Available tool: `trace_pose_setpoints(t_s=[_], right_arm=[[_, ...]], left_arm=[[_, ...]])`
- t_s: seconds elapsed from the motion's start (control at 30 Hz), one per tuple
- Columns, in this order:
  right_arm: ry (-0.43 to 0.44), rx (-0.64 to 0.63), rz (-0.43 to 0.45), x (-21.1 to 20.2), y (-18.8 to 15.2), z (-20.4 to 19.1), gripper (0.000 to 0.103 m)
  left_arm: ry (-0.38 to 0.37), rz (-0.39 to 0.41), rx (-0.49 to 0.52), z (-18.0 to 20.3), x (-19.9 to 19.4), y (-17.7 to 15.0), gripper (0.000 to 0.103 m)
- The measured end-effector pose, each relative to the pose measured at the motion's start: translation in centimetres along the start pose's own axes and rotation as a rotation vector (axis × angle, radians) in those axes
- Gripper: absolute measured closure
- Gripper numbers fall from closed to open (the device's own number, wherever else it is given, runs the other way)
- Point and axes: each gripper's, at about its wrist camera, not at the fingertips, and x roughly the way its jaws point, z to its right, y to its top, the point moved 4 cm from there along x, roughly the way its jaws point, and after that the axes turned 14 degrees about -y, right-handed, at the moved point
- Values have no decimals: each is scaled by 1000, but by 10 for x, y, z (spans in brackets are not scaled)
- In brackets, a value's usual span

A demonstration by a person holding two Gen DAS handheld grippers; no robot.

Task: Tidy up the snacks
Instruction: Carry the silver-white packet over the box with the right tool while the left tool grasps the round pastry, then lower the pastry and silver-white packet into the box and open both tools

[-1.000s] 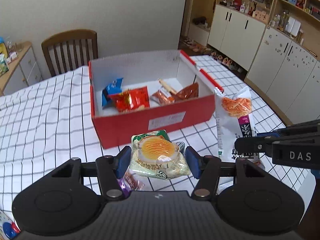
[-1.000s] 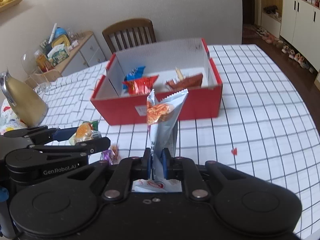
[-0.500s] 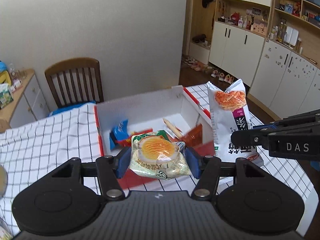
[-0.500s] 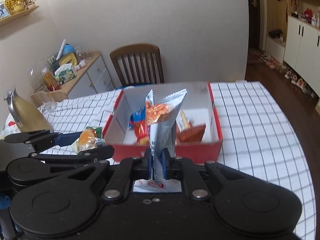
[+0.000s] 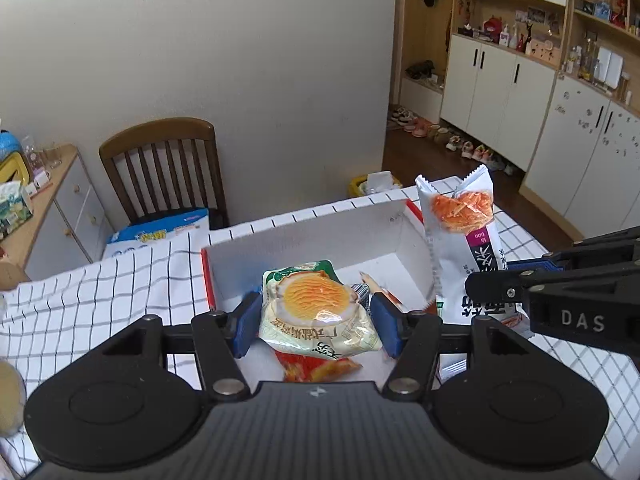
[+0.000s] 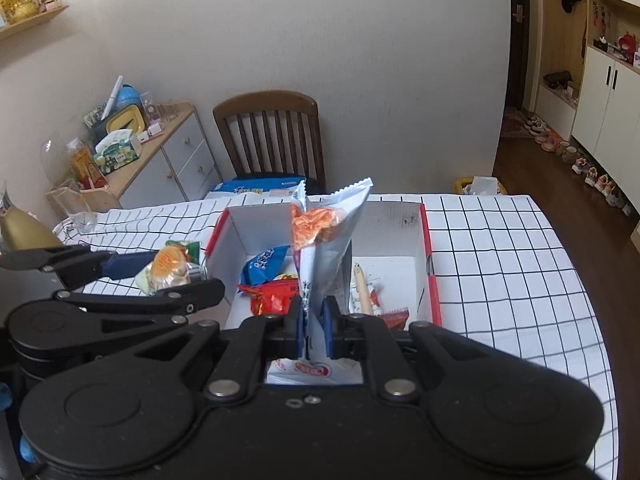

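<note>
1. Presently, a round green-and-orange cake packet point(image 5: 318, 312) is held by the left gripper point(image 5: 316, 322) above the red-and-white cardboard box point(image 6: 430, 264).
2. A tall white crisp bag point(image 6: 326, 240), pinched by the right gripper point(image 6: 314, 324), is carried boxward.
3. Lowering and release are judged next.

The left hand-held gripper point(image 5: 316, 322) is matte black plastic with two round housings, silver screws at the pivots and blue finger pads. The right hand-held gripper point(image 6: 314, 326) looks the same; white letters "DAS" mark its side.

Plain wall point(image 5: 240, 60), wooden chair point(image 5: 160, 164), white cabinets point(image 5: 500, 92), dark floor point(image 6: 560, 184)
</note>
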Motion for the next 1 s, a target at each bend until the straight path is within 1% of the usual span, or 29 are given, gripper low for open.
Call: trace_pose_setpoints(t_s=[0.23,0.47,0.7,0.87,1.0], right_arm=[[-12,17,-19,36,15,4,95],[-16,21,-46,71,29,9,95],[-10,52,-106,109,32,15,95],[5,51,-148,128,30,11,95],[10,56,-179,141,26,9,95]], left_arm=[[22,-19,-19,-15,32,17,44],[47,-57,-8,-27,68,27,44],[70,-109,-28,-42,100,23,44],[67,-142,-55,-51,117,19,44],[64,-167,-43,-53,129,14,44]])
